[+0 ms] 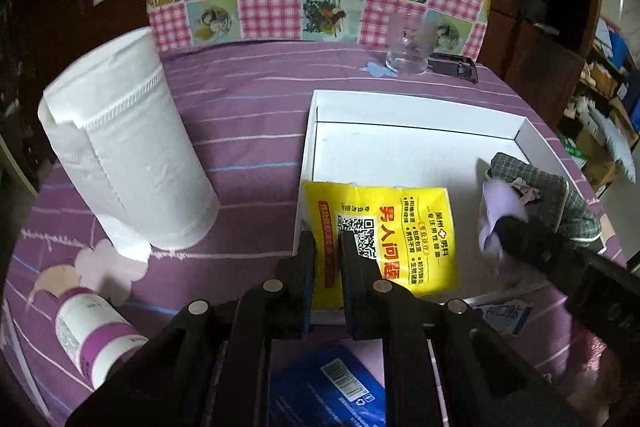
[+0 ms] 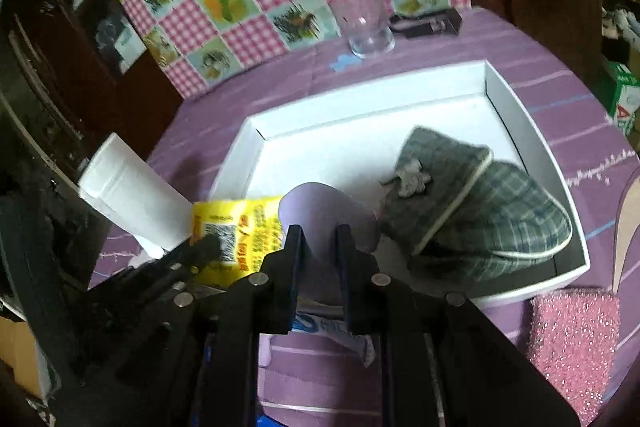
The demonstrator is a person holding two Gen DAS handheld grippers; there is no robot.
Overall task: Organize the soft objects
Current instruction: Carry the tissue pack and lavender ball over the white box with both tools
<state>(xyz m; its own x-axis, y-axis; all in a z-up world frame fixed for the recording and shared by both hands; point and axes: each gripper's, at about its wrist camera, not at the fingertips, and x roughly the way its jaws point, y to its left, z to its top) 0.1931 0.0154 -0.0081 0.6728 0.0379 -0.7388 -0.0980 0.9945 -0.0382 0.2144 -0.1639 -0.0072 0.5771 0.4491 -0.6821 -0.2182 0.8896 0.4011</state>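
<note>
Left gripper [image 1: 327, 247], bottom center, is pinched on the yellow packet [image 1: 384, 235] at the white box [image 1: 416, 111] near edge. Right gripper [image 2: 319, 239], center frame, grips a lilac soft obj [image 2: 320, 207] over the box, w/ plaid slippers [image 2: 472, 195] just right.

Glossy yellow plastic packet [image 1: 384, 235], matt white cardboard box [image 1: 404, 111], rough pink sponge [image 2: 572, 343]

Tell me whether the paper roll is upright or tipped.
Upright: the paper roll stands on its end on the purple cloth, left of the white box, its top rim showing.
</note>
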